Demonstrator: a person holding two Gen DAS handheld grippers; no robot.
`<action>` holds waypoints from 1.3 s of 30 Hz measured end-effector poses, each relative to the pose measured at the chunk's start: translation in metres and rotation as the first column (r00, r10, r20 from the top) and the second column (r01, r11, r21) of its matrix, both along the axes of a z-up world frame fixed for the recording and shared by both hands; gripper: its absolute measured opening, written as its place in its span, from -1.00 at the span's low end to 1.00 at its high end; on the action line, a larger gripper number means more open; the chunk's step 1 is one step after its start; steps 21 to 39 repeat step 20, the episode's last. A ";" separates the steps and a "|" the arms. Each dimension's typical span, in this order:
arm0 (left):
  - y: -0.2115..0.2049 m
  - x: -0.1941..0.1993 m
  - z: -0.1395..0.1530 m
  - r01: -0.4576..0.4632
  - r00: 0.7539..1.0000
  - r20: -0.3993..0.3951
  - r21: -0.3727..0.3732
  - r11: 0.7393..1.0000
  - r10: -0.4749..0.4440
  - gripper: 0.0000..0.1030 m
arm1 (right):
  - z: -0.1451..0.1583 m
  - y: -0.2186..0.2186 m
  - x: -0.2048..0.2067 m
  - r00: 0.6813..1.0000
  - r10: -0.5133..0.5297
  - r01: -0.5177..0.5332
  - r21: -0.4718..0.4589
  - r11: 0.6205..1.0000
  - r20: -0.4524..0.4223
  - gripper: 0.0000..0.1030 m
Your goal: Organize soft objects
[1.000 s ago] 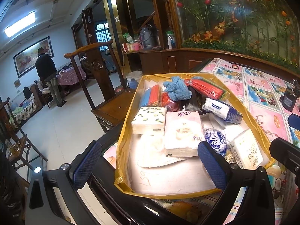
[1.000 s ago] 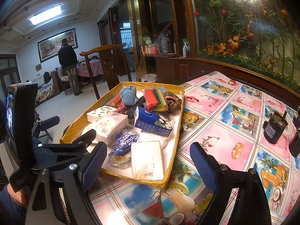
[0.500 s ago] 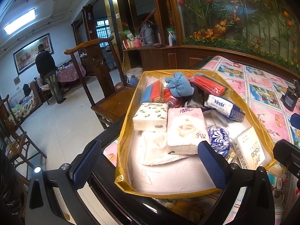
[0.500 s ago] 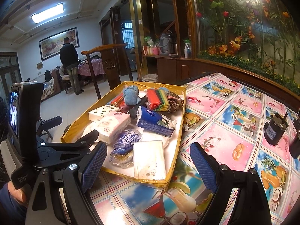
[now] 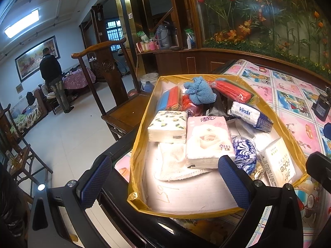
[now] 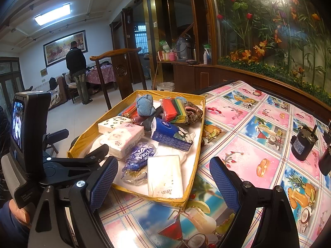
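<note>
We hold the left gripper (image 5: 165, 183) and the right gripper (image 6: 163, 183) just short of the yellow-lined tray (image 6: 192, 155), both with fingers wide apart and empty. The soft goods lie inside the tray: the pink tissue pack (image 5: 208, 142) overlaps a white cloth (image 5: 172, 162), so a low grasp risks dragging both, and thin film may slip.

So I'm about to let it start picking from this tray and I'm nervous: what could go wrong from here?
The tray sits at the table edge beside the chair; a push could slide it off. The packs overlap: the pink pack rests on the white cloth, so lifting one may drag the other. The left gripper and right gripper, both open, are close and could collide.
</note>
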State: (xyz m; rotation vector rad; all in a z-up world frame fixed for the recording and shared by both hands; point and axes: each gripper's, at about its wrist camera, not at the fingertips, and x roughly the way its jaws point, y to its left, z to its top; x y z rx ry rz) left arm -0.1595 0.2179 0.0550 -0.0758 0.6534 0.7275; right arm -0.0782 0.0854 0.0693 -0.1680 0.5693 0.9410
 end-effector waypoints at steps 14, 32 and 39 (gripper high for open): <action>0.001 -0.002 0.001 -0.003 1.000 -0.005 0.007 1.000 0.003 1.00 | 0.000 0.000 0.000 1.000 -0.001 0.001 0.001 1.000 0.002 0.81; 0.001 -0.004 0.003 -0.005 1.000 -0.005 0.011 1.000 0.005 1.00 | 0.000 0.000 -0.001 1.000 0.000 0.000 0.002 1.000 0.004 0.81; 0.001 -0.004 0.003 -0.005 1.000 -0.005 0.011 1.000 0.005 1.00 | 0.000 0.000 -0.001 1.000 0.000 0.000 0.002 1.000 0.004 0.81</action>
